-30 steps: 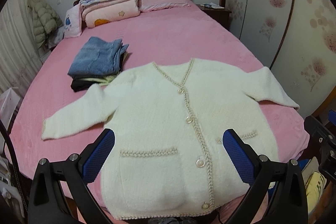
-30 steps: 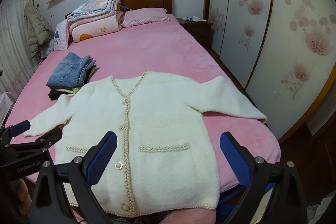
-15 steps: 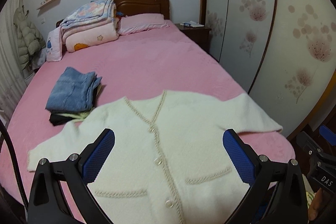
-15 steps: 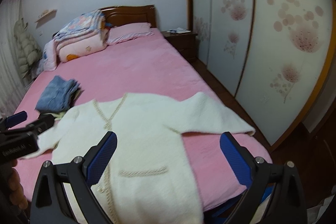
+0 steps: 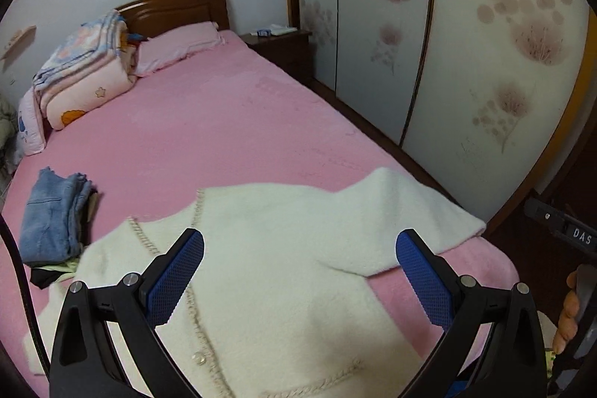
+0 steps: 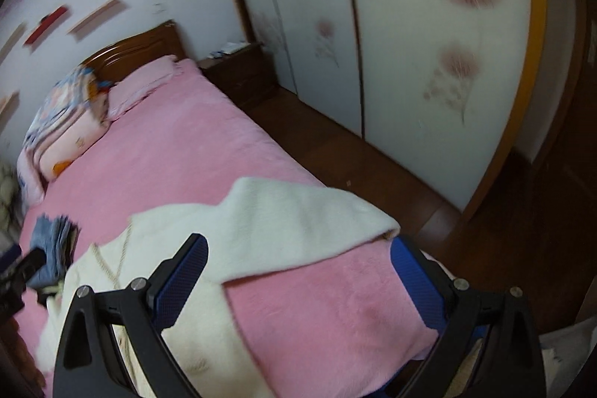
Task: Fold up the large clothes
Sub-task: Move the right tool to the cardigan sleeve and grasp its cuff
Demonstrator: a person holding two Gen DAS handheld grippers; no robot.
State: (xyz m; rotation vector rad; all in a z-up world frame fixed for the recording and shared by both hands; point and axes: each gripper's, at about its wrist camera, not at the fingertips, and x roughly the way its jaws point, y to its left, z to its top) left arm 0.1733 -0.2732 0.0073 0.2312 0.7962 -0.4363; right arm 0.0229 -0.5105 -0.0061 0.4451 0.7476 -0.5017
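A cream knitted cardigan [image 5: 283,271] with braided trim and pearl buttons lies spread face up on the pink bed [image 5: 224,122]. Its right sleeve [image 5: 406,211] stretches toward the bed's right edge. My left gripper [image 5: 300,263] hovers open above the cardigan's chest, nothing between its blue pads. In the right wrist view the same cardigan [image 6: 231,248] shows blurred, with its sleeve [image 6: 306,215] ending near the bed corner. My right gripper [image 6: 298,267] stands open over that sleeve and the pink cover, its right pad close to the cuff [image 6: 388,230].
Folded jeans [image 5: 48,215] on a small pile of clothes sit left of the cardigan. Folded quilts [image 5: 82,69] and a pillow [image 5: 179,43] lie by the headboard. A nightstand [image 5: 280,43] and wardrobe doors [image 5: 466,43] line the right side, past a strip of wooden floor [image 6: 373,170].
Both grippers have swung right and tilted up, so the cardigan sits lower and further left in view. The right gripper now hangs over the right sleeve near the bed corner. Both stayed open.
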